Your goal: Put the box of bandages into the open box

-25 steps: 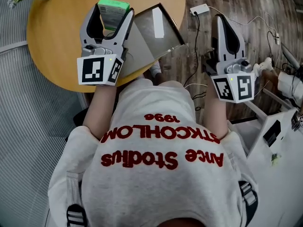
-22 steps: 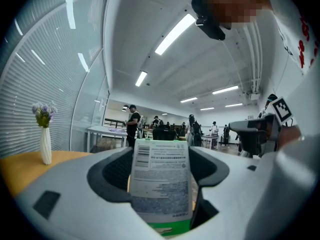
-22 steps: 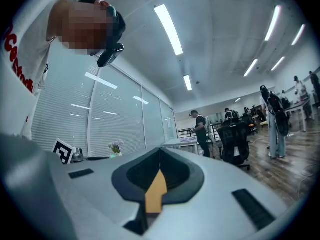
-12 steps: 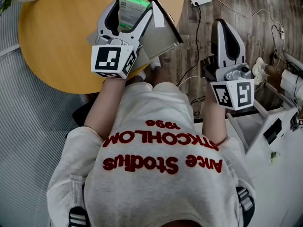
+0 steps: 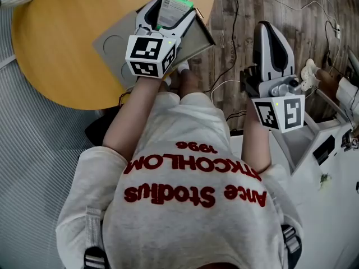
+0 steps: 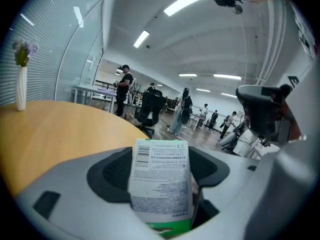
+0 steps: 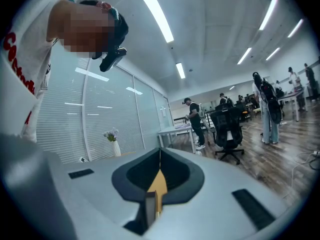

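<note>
Gripping one box of bandages (image 6: 161,184), left gripper (image 5: 173,9) — right gripper (image 5: 268,29) closed — seemingly over one open box (image 5: 112,46).

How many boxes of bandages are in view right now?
1. The box of bandages is clamped in the left tongs, over the open box at the table's edge. Others may be hidden beneath.

Green-topped white box of bandages (image 5: 175,10) in the left gripper (image 5: 170,3), over the grey open box (image 5: 196,38).

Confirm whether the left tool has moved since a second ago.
Yes. Against the round table, the left tool, gripping the bandage box, has shifted right, over the open box.
</note>
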Available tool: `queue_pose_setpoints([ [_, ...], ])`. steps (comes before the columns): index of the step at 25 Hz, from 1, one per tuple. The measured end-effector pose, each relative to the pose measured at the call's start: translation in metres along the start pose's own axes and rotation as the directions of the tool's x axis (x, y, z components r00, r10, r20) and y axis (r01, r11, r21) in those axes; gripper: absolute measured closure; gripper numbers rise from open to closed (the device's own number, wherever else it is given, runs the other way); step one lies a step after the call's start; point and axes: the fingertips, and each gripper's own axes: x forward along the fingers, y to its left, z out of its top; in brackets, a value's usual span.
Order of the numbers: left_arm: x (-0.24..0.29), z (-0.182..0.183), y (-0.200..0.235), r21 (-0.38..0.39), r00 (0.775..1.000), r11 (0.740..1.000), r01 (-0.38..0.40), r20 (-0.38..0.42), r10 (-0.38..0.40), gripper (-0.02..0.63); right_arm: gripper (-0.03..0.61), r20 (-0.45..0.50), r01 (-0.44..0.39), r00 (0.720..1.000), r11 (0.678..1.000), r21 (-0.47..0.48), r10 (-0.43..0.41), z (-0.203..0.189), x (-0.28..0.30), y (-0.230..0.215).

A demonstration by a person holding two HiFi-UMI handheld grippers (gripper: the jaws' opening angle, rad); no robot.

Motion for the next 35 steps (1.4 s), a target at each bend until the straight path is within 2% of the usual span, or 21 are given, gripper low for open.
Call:
queue_pose_setpoints([
  [6, 0.015, -0.037, -0.002, -0.008, 0.994, 1.000, -0.024, -0.105, 0.023, 0.259, 0.572, -0.013, -0.010, 1.000, 1.000, 0.010, 0.010, -0.009, -0.002, -0.001],
  [12, 0.019, -0.054, -0.003, 0.086, 0.978, 0.995, -0.051, -0.195, 0.067, 0.259, 0.572, -0.023, -0.027, 0.999, 0.999, 0.019, 0.027, -0.011, 0.001, 0.001],
  [18, 0.018, -0.049, -0.001, 0.120, 0.973, 0.989, -0.087, -0.201, 0.110, 0.253, 0.572, -0.023, -0.037, 0.999, 0.999, 0.020, 0.038, -0.006, 0.003, 0.001],
  [23, 0.011, -0.039, 0.000, 0.127, 0.981, 0.987, -0.096, -0.156, 0.116, 0.255, 0.572, -0.020, -0.050, 0.999, 0.999, 0.016, 0.051, -0.006, 0.004, 0.002],
  [25, 0.006, -0.029, -0.001, 0.138, 0.985, 0.985, -0.102, -0.123, 0.119, 0.301, 0.572, -0.016, -0.061, 0.998, 0.998, 0.011, 0.061, -0.005, 0.006, 0.004],
  [27, 0.002, -0.018, 0.000, 0.144, 0.989, 0.983, -0.110, -0.084, 0.123, 0.422, 0.572, -0.009, -0.070, 0.997, 0.998, 0.006, 0.070, -0.002, 0.008, 0.005],
  [30, -0.006, 0.001, 0.006, 0.166, 0.990, 0.977, -0.135, -0.023, 0.140, 0.570, 0.572, 0.002, -0.085, 0.996, 0.996, -0.008, 0.085, 0.002, 0.015, 0.008],
  [35, -0.025, 0.045, 0.021, 0.182, 0.984, 0.968, -0.171, 0.089, 0.157, 0.604, 0.572, 0.033, -0.104, 0.994, 0.994, -0.039, 0.105, 0.020, 0.033, 0.016],
])
